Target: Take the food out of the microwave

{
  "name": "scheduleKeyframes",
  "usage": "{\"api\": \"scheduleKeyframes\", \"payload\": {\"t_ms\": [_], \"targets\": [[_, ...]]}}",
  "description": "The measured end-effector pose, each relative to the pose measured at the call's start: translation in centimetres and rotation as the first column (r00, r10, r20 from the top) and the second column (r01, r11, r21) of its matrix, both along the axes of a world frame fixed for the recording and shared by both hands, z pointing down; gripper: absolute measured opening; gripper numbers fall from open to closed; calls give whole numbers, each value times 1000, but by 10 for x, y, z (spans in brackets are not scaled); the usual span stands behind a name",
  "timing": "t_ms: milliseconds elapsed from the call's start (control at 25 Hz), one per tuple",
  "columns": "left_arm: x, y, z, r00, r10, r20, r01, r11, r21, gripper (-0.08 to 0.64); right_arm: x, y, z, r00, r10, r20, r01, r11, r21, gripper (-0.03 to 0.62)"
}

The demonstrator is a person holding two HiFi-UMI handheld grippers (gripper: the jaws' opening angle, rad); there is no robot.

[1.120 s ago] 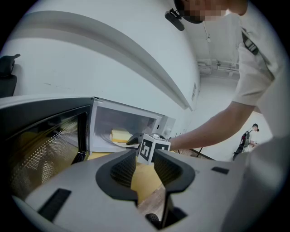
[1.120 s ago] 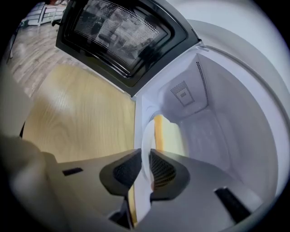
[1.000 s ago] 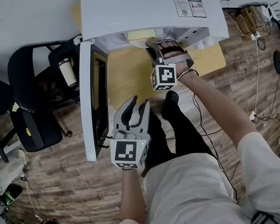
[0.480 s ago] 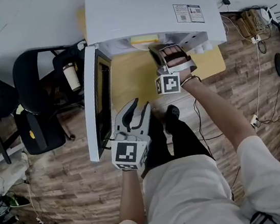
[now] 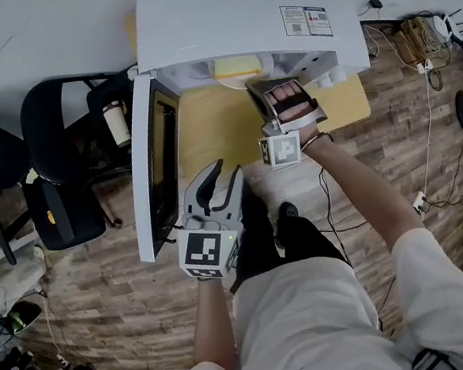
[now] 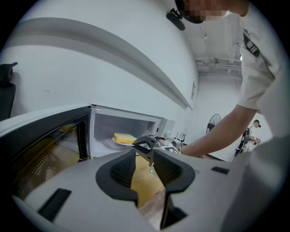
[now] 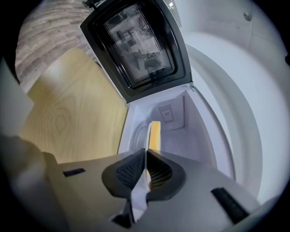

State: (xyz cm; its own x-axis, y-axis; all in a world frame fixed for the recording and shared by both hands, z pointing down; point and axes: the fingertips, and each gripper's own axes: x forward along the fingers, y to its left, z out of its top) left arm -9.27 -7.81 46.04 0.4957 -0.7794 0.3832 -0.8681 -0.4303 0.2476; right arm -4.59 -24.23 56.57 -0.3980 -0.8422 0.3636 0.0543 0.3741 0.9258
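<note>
Between right gripper [image 7: 145, 155] jaws, plate rim [image 7: 146, 137]

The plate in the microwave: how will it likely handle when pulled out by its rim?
The plate looks thin and rigid, so it should keep its shape. But the right gripper pinches only one edge, so the far side may droop or tilt. The yellow block seems to lie loose on top and could slide if the plate tips.
</note>
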Motion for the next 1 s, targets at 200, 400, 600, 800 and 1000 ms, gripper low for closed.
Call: {"api": "scheduleKeyframes", "payload": {"t_ms": [200, 400, 600, 800, 1000], "targets": [[11, 8, -4, 1000, -19, -1, 19, 1000, 6, 121, 10, 19, -7, 1000, -26, 5, 26, 1000, -10, 11], [29, 21, -15, 1000, -30, -8, 31, 999, 24, 121, 23, 45, -14, 997, -75, -11, 75, 997, -2, 11], [45, 38, -23, 999, -52, -12, 52, 998, 31, 121, 35, 77, -22, 991, -131, -19, 131, 991, -9, 11], [53, 53, -34, 996, -83, -13, 83, 995, 46, 121, 48, 106, -34, 986, -168, -16, 168, 986, -5, 11], [62, 69, -49, 995, -102, -13, 102, 992, 72, 121, 59, 134, -56, 978, -207, 6, 207, 978, 24, 11]]}}
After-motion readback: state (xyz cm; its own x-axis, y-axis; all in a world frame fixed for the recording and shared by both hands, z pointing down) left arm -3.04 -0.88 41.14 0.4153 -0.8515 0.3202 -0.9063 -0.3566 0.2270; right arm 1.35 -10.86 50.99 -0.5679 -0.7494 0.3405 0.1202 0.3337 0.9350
